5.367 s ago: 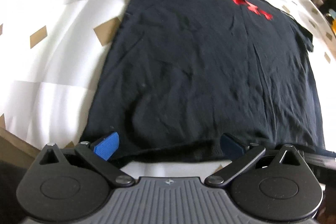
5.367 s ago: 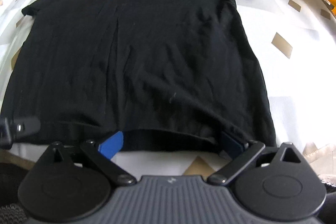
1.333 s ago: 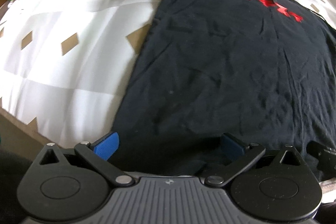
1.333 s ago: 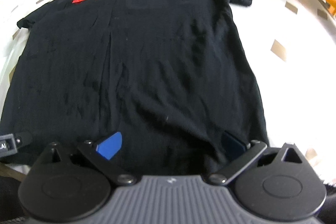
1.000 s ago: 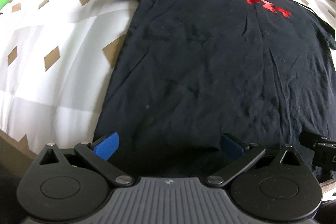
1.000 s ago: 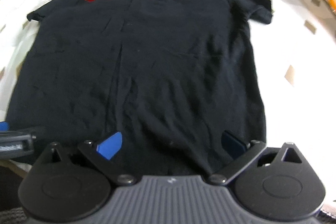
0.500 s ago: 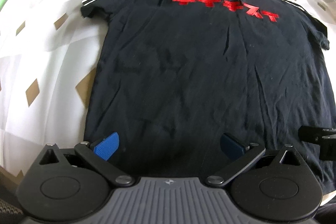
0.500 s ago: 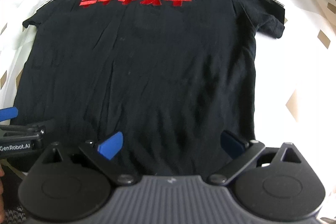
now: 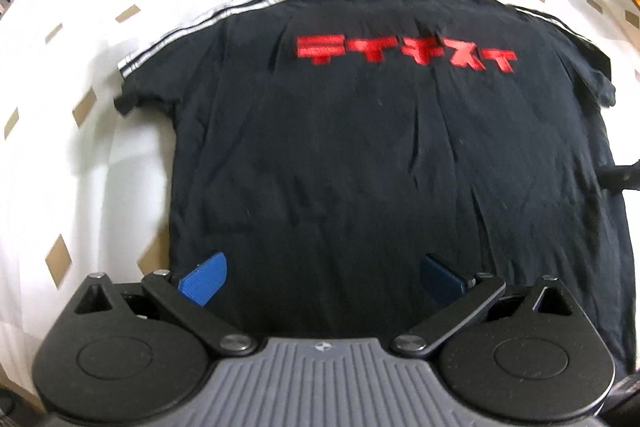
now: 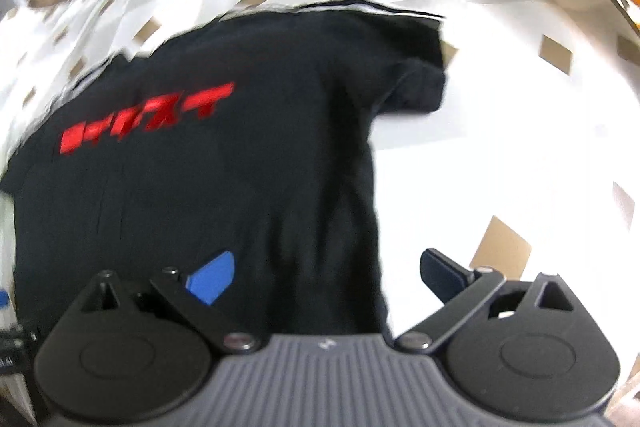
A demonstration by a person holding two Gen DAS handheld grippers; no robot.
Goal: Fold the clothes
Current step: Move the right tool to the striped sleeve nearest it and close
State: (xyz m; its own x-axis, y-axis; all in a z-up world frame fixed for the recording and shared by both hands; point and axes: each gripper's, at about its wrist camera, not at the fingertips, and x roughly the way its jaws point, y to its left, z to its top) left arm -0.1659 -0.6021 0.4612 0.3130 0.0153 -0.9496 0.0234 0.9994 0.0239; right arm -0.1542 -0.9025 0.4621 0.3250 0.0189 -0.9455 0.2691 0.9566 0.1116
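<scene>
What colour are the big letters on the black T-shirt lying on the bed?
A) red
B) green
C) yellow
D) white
A: the lettering across the upper part of the black T-shirt is bright red in the left wrist view, and it shows red in the blurrier right wrist view too.

Both claws have risen off the black T-shirt (image 9: 380, 167) hem.
</scene>
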